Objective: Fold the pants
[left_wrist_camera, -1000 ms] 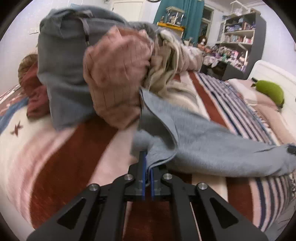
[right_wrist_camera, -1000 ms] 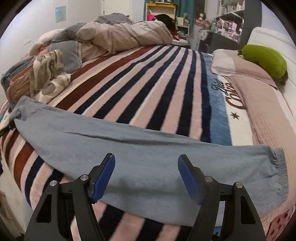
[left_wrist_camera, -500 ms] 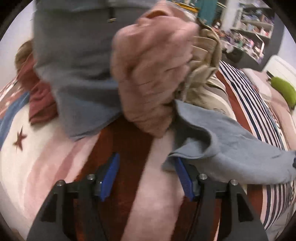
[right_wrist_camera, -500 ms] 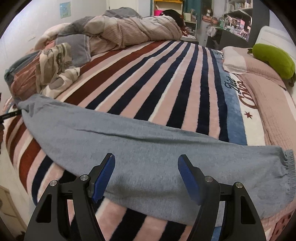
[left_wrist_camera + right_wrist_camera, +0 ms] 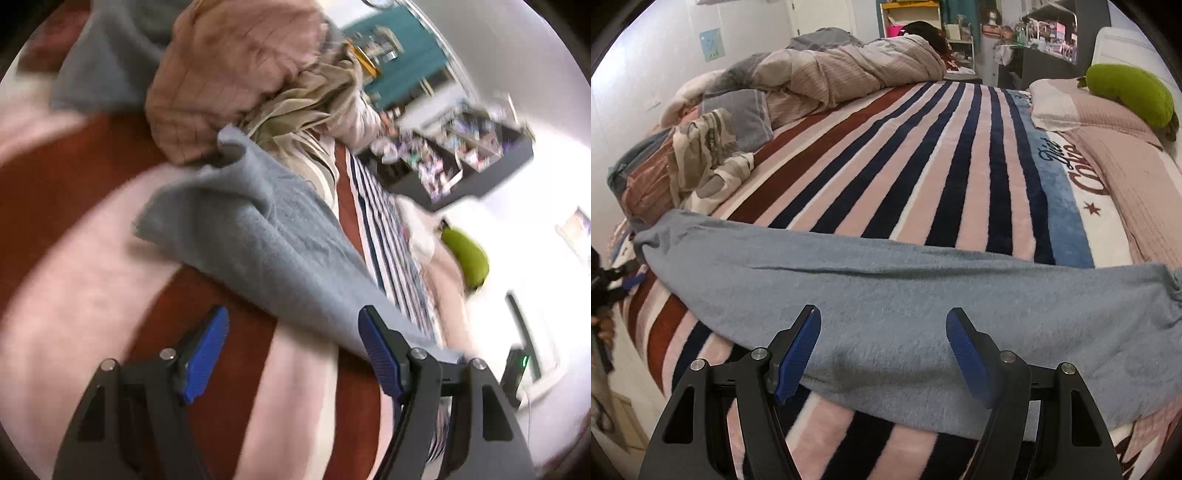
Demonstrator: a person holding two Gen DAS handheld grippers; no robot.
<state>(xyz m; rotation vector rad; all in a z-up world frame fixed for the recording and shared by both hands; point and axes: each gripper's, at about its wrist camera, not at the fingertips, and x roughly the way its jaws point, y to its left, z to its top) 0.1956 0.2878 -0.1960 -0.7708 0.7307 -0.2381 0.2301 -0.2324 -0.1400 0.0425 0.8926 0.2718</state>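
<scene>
Light grey pants point(image 5: 886, 295) lie flat in a long band across the striped blanket point(image 5: 923, 166), waist end at the left, cuff at the right edge. My right gripper point(image 5: 882, 354) is open and empty just above the band's middle. In the tilted left wrist view the pants' waist end point(image 5: 258, 236) lies loose on the blanket. My left gripper point(image 5: 293, 350) is open and empty, near the pants' edge, not holding them.
A heap of clothes point(image 5: 229, 74) and a rumpled duvet point(image 5: 849, 70) lie at the far left of the bed. Pillows point(image 5: 1108, 122) and a green plush point(image 5: 1126, 92) lie at the right. Shelves point(image 5: 454, 162) stand beyond the bed.
My left gripper was shut on the pants' waist end one second ago; it has opened, let go and tilted. The right gripper stayed open and moved slightly closer to the pants.
</scene>
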